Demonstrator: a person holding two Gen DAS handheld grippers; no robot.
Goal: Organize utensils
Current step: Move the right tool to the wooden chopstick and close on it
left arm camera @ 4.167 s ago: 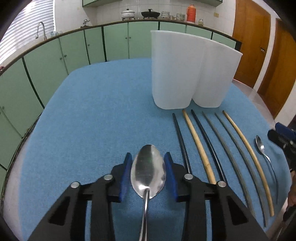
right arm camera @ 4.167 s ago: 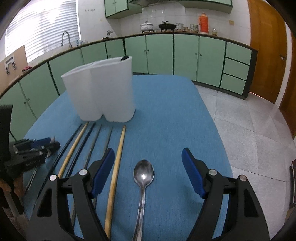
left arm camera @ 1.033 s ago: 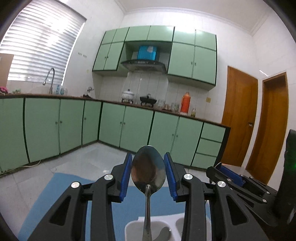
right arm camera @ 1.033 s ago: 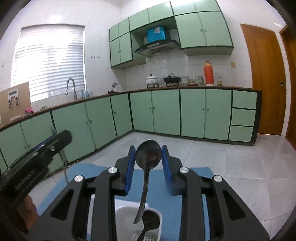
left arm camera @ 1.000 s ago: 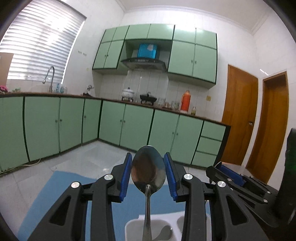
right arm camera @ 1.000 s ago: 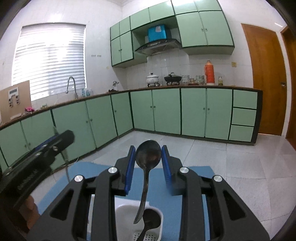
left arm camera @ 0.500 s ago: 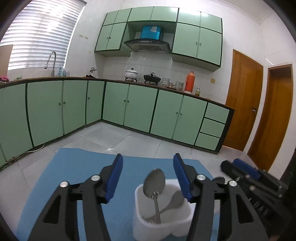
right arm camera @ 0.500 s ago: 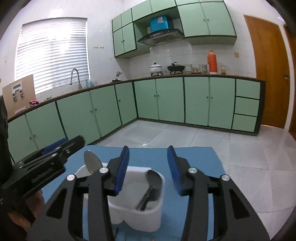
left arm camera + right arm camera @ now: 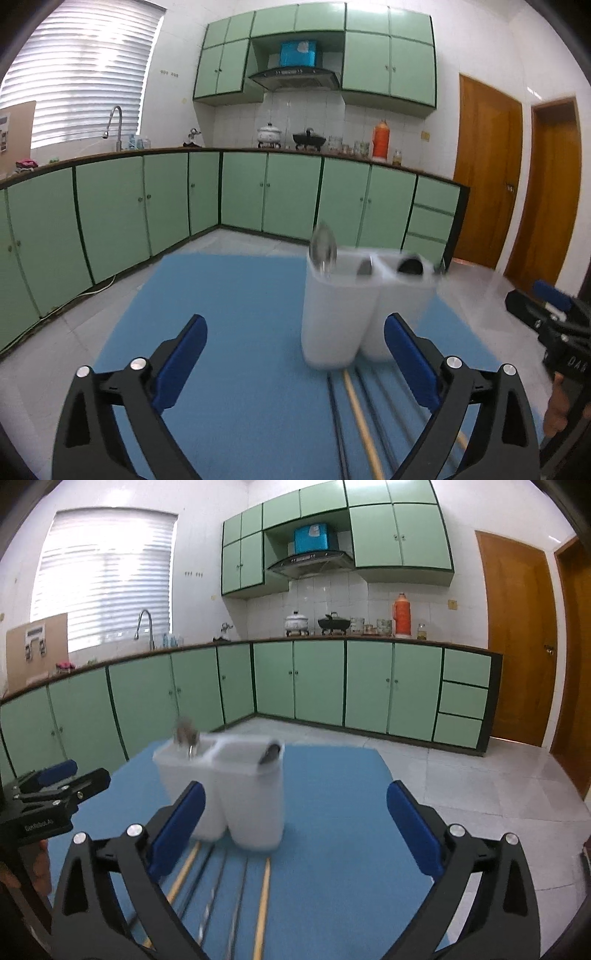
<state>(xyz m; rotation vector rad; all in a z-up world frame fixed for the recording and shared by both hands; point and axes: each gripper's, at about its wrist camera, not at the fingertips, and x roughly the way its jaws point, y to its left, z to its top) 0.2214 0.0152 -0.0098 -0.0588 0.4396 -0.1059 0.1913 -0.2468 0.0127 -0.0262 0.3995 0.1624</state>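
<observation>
1. Left wrist view:
   - The left gripper point(image 9: 295, 354) fills the lower part of the frame. Its jaws have just been opening and now stand wide apart with nothing between them.
   - The white holder point(image 9: 364, 306) stands right of centre on the blue mat point(image 9: 229, 332).
   - A spoon point(image 9: 323, 249) stands bowl-up in the holder's left compartment; a darker one point(image 9: 409, 266) shows in the right compartment.
   - The chopsticks point(image 9: 364, 428) lie in a row on the mat at lower centre, in front of the holder.
   - The right gripper point(image 9: 550, 306) shows at the right edge.

2. Right wrist view:
   - The right gripper point(image 9: 295, 830) has also just been opening; its jaws are spread and empty.
   - The holder point(image 9: 236, 790) stands left of centre; the chopsticks point(image 9: 221, 893) lie below it.

3. Step in hand: the spoons appear deposited; the chopsticks remain.

4. Next move: it probably calls for lowering open jaws over one chopstick and closing across its shaft.
</observation>
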